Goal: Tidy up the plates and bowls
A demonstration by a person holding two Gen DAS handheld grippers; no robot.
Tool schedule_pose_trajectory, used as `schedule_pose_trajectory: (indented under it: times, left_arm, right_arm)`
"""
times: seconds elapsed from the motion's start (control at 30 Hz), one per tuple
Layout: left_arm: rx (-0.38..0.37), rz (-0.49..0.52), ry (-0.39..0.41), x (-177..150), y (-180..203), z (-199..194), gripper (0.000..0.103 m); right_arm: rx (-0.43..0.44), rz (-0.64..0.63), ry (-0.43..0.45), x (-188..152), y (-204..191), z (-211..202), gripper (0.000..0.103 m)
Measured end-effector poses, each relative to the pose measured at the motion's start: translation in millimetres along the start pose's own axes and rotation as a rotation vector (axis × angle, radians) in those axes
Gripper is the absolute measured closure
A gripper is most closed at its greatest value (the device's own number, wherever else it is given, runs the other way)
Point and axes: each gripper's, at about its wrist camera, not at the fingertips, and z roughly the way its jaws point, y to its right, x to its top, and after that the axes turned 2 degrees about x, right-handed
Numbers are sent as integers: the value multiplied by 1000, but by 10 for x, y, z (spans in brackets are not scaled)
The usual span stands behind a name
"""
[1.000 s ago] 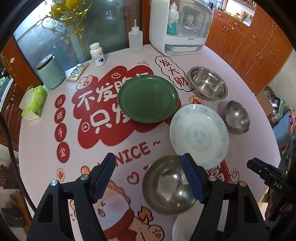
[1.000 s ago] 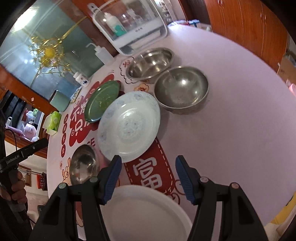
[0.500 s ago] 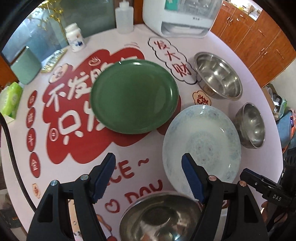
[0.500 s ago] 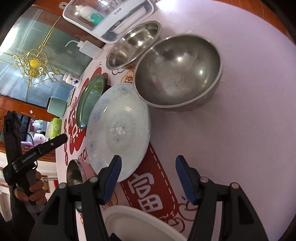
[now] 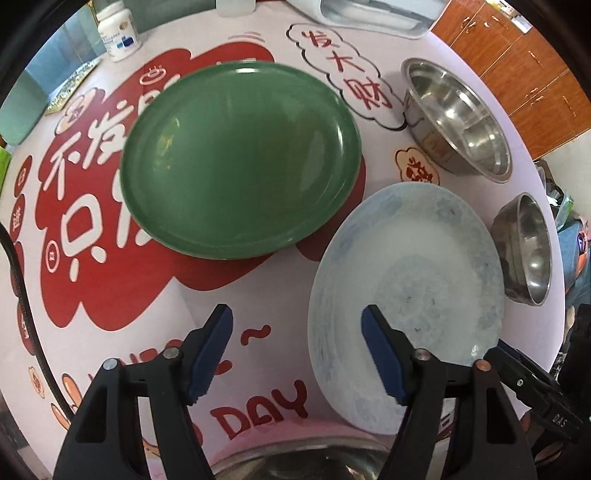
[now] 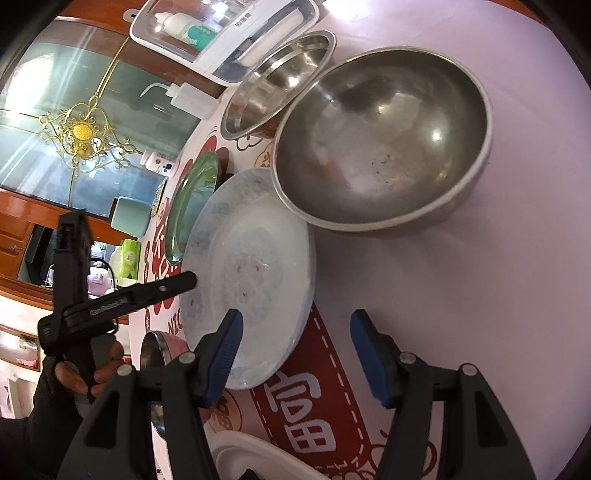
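Observation:
A green plate [image 5: 240, 158] lies mid-table, with a pale blue-patterned plate [image 5: 410, 291] beside it on the right. My left gripper [image 5: 297, 350] is open and empty, low over the near-left rim of the pale plate. My right gripper [image 6: 295, 354] is open and empty, its left finger over the pale plate's [image 6: 251, 273] near edge. A large steel bowl [image 6: 380, 136] sits just beyond the pale plate, with a shallower steel bowl [image 6: 280, 81] behind it. A small steel bowl [image 5: 306, 465] lies under my left gripper. The green plate [image 6: 192, 203] shows edge-on.
Two steel bowls [image 5: 461, 118] [image 5: 528, 251] stand at the right in the left wrist view. A white plate [image 6: 258, 461] lies at the table's near edge. A white appliance [image 6: 229, 33], a squeeze bottle [image 6: 184, 96] and a pill bottle [image 5: 118, 29] stand at the back.
Both grippers moved forward and lower toward the pale plate. The small steel bowl slid out under the left gripper's view. The jaws stayed open.

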Motion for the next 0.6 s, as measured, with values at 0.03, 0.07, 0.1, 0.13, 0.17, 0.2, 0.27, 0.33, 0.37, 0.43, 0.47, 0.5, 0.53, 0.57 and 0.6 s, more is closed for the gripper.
schedule_pose_trajectory:
  times: [0.03, 0.07, 0.1, 0.13, 0.17, 0.2, 0.27, 0.33, 0.37, 0.43, 0.47, 0.5, 0.53, 0.57, 0.6]
  left_arm:
    - [-2, -6, -1, 5, -2, 24, 38]
    - [-6, -13, -3, 13, -4, 50, 38]
    - [-7, -18, -5, 32, -15, 81, 38]
    - [-6, -23, -6, 41, -16, 103, 38]
    - [-8, -28, -5, 48, -16, 120, 38]
    - [-13, -31, -4, 52, -16, 135, 41]
    - [-19, -37, -6, 50, -15, 153, 45]
    - [-15, -32, 0, 50, 0, 159, 47]
    - [-16, -30, 0, 58, -9, 158, 47]
    - [-17, -26, -1, 69, -12, 175, 51]
    - [-16, -24, -2, 70, -9, 184, 53]
    - [-12, -23, -3, 59, 10, 177, 54]
    - [-11, -22, -3, 59, 20, 177, 54]
    - [-11, -20, -4, 54, 18, 164, 55]
    - [-12, -15, -6, 49, 7, 151, 56]
  right_arm:
    - [1, -4, 1, 3, -2, 3, 42]
    - [2, -8, 1, 4, -4, 8, 43]
    - [3, -11, 2, 4, -2, 13, 45]
    - [4, -12, 1, 0, 6, 15, 49]
    - [5, -13, -1, 4, 5, 27, 52]
    - [8, -13, -6, 7, 5, 47, 56]
    - [12, -15, -8, 4, 10, 60, 61]
    - [15, -16, -10, 0, 10, 74, 65]
    - [15, -16, -10, -1, 9, 80, 67]
    - [18, -13, -17, -9, 10, 102, 72]
    - [21, -11, -21, -11, 11, 117, 75]
    - [21, -9, -23, -17, 13, 120, 77]
    - [21, -6, -19, -20, 15, 119, 78]
    - [22, -3, -18, -23, 21, 119, 78]
    - [22, 3, -17, -26, 31, 121, 81]
